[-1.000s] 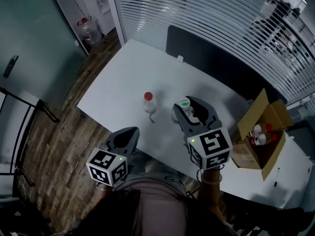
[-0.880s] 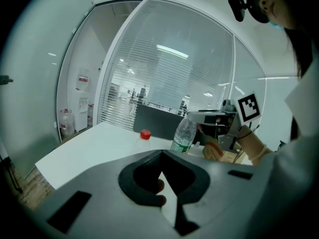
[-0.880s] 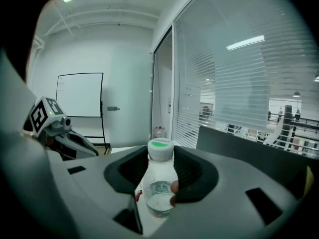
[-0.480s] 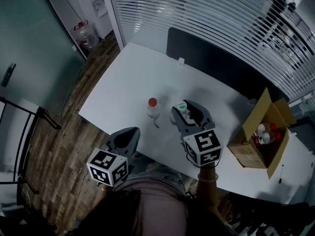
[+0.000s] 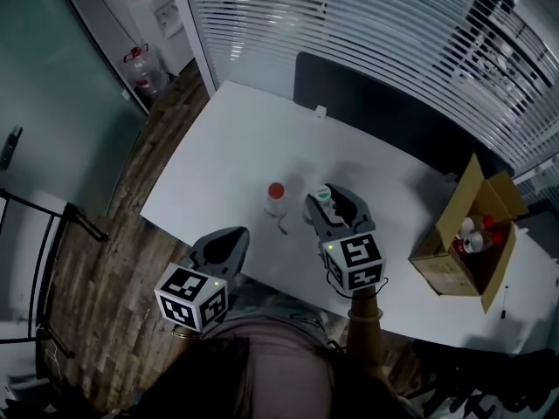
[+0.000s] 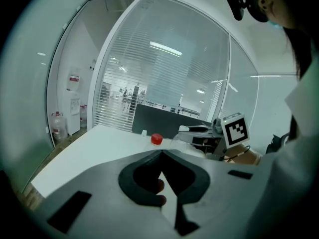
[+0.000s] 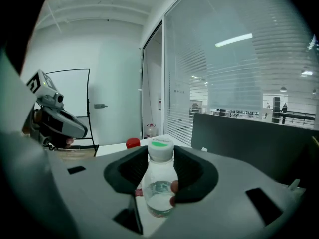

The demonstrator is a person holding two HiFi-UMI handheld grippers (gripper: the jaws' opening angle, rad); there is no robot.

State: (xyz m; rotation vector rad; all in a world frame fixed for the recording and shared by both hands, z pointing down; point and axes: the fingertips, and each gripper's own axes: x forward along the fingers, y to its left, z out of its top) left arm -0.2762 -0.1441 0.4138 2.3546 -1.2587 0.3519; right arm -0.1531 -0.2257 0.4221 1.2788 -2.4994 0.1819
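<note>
- Counts?
- 2 grippers. 2 bottles over the white table [image 5: 218,147]: green-capped bottle [image 5: 324,194] and red-capped bottle [image 5: 276,197], near each other, not touching. 1 cardboard box [image 5: 454,253] at the right end.
- Grip state?
- Right gripper [image 5: 322,199]: clamped on the green-capped bottle, upright, near the table's middle. Left gripper [image 5: 229,237]: jaws pressed together, empty, off the table's near edge.
- Hard to see?
- Bottles inside the box: too small to count. Red-capped bottle in both gripper views: cap only, body behind jaws.

Red-capped bottle [image 5: 276,197] beside right gripper [image 5: 330,206], open tabletop [image 5: 210,164] leftward, cardboard box [image 5: 454,264] rightward
</note>
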